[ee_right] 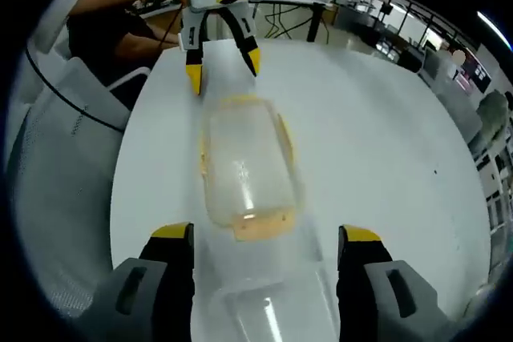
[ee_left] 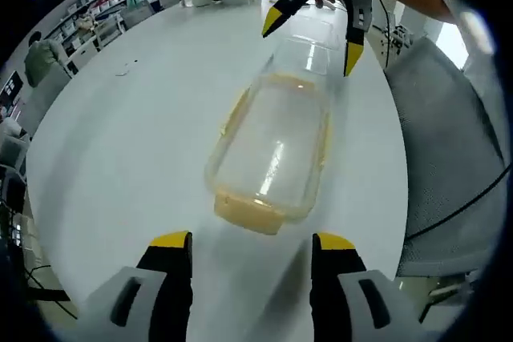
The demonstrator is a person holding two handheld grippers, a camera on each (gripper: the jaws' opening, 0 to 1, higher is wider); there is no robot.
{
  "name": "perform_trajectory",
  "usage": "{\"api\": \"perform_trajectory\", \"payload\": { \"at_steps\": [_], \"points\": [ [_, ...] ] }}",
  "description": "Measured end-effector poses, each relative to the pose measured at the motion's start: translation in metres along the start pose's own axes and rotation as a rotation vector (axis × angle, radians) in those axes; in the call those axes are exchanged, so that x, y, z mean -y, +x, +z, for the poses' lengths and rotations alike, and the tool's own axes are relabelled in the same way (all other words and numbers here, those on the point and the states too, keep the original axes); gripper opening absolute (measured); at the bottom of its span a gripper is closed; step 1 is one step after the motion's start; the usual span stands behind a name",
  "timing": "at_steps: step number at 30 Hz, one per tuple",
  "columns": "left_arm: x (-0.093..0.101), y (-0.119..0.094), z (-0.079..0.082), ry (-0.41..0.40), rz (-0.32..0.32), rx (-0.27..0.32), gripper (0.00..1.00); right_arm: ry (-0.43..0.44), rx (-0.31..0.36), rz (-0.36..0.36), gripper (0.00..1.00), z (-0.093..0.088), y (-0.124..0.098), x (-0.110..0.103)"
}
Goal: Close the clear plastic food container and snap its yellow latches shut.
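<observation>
**Operator:** Container [ee_left: 268, 154] position, please. Where does it lie, and are the tongs engaged?

**Technician:** It lies on the white counter [ee_left: 120, 150], lengthwise between the two tools. The left tongs [ee_left: 250, 239] are spread wide and empty, just short of its near end wall. The right tongs [ee_right: 264, 234] are likewise spread and grasping nothing, facing the opposite end. Each tool shows at the far end of the other's view.

**Operator:** Lid condition?

**Technician:** In the right gripper view a clear lid [ee_right: 268, 310] appears to lie flat on the counter between the jaws, seemingly hinged back from the tub; its edges are too faint to confirm. Yellow latches [ee_left: 235, 114] run along the rim and look unsnapped.

**Operator:** Recommended procedure for this step?

**Technician:** My judgement:
1. Steady the tub with the left tongs against its end wall so that it cannot slide.
2. Use the right tongs to lift the free lid edge and fold it over.
3. Seat the lid squarely on the rim before pressing any latch.
4. Press each latch downward over the rim; clear plastic is slippery, so apply force straight, not sideways.
</observation>
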State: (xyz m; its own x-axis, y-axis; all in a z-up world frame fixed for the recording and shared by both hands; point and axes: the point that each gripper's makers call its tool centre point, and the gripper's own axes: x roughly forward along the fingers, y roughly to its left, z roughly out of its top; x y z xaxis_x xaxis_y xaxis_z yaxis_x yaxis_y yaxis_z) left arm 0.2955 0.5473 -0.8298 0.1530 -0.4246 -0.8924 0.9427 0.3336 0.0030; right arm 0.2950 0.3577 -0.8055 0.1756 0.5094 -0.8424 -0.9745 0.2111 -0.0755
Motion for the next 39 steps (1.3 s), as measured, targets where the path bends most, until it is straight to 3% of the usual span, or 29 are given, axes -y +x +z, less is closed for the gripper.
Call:
{"api": "perform_trajectory", "payload": {
  "at_steps": [7,11,20,25,33,39],
  "points": [
    [-0.01,0.007,0.008,0.038,-0.007,0.014,0.49,-0.024,-0.038,0.039,0.63,-0.002,0.012,0.004],
    [-0.006,0.01,0.012,0.079,-0.05,0.007,0.47,-0.009,-0.042,0.075,0.61,-0.004,0.016,0.002],
    [0.0,0.017,0.025,0.203,-0.097,0.014,0.42,-0.076,-0.099,0.091,0.56,-0.013,0.025,0.0],
    [0.003,0.015,0.024,0.262,-0.115,0.001,0.42,-0.117,-0.124,0.096,0.52,-0.016,0.03,-0.001],
    [-0.002,0.015,0.016,0.297,-0.106,-0.036,0.39,-0.108,-0.131,0.101,0.49,-0.016,0.034,0.002],
    [0.0,0.017,0.021,0.312,-0.111,-0.028,0.34,-0.12,-0.154,0.099,0.43,-0.016,0.039,0.003]
  ]
}}
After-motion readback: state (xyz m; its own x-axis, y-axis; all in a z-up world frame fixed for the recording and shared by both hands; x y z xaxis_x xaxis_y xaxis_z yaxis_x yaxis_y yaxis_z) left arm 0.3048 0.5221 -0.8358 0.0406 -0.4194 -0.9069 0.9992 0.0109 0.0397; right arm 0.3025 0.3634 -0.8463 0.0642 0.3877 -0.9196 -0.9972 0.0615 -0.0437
